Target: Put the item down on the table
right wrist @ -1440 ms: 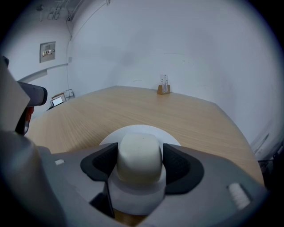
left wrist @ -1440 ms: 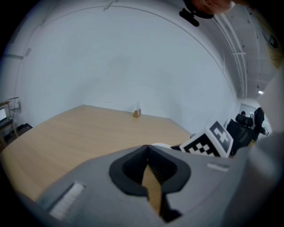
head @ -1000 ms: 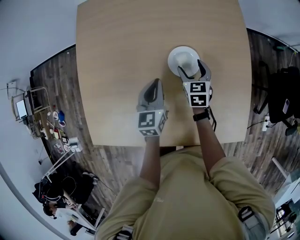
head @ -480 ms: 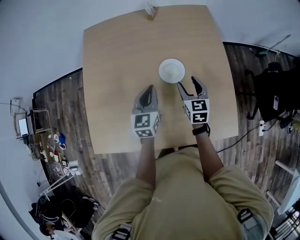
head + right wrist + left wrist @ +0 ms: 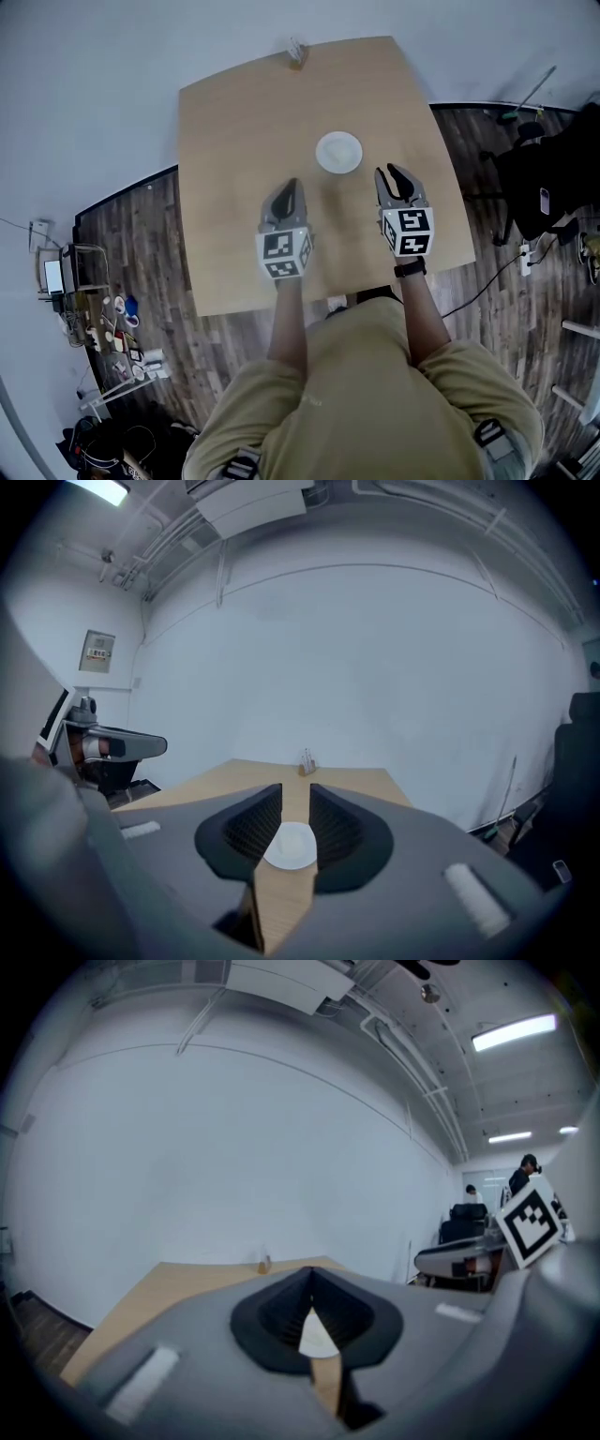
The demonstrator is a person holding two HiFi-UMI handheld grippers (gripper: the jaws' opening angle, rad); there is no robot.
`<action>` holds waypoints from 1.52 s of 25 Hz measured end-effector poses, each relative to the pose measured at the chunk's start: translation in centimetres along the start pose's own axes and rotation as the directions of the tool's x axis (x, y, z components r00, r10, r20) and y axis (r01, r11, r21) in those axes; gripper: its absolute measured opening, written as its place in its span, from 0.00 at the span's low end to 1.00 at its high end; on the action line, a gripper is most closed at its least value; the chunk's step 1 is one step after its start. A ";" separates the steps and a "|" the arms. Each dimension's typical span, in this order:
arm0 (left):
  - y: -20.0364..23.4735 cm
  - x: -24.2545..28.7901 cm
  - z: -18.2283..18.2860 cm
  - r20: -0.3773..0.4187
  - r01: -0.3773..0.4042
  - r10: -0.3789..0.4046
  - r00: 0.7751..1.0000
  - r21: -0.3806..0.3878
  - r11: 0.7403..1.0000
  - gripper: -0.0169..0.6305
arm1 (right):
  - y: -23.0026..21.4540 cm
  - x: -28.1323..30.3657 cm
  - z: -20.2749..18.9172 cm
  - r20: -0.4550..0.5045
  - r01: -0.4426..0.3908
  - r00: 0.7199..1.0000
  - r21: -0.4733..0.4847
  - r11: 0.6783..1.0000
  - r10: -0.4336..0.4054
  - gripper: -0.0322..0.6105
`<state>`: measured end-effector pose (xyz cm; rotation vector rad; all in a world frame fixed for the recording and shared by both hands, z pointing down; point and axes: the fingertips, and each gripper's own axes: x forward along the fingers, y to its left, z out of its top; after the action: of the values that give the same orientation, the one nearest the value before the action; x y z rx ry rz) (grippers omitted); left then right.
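A white plate (image 5: 338, 152) lies flat on the light wooden table (image 5: 234, 122), past the middle. It is free of both grippers. My right gripper (image 5: 395, 174) is open and hovers near the plate's right front, a short gap away. Between its jaws, in the right gripper view, the plate (image 5: 292, 846) shows ahead of the right gripper (image 5: 295, 794). My left gripper (image 5: 290, 186) is shut and empty, off the plate's left front. In the left gripper view its tips meet at the left gripper (image 5: 312, 1274), with a sliver of the plate (image 5: 317, 1337) below them.
A small holder (image 5: 297, 52) stands at the table's far edge against the pale wall. A black chair (image 5: 548, 178) is on the dark wood floor to the right. A cluttered cart (image 5: 80, 281) stands at the left. People (image 5: 525, 1171) are far off in the room.
The right gripper has let go of the plate's rim and drawn back toward me. The left gripper has also drawn back. The plate stays on the table.
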<state>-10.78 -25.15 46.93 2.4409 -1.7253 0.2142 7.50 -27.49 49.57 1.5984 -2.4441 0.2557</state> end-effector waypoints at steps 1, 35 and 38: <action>-0.1 -0.4 0.3 0.006 0.003 -0.003 1.000 0.007 1.000 0.03 | 0.2 -0.6 0.5 0.014 0.003 1.000 -0.003 1.000 -0.003 0.19; 0.1 -7.4 5.4 0.172 0.055 -0.071 0.983 0.099 0.994 0.03 | 5.5 -7.2 7.1 0.169 0.059 0.984 -0.036 0.998 -0.052 0.06; 0.2 -7.0 5.5 0.177 0.061 -0.076 0.981 0.088 0.994 0.03 | 5.4 -7.0 7.4 0.167 0.064 0.984 -0.053 0.997 -0.054 0.06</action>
<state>-13.05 -19.86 40.12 2.6484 -1.7292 0.0580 4.68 -21.07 40.35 1.7280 -2.4932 0.0431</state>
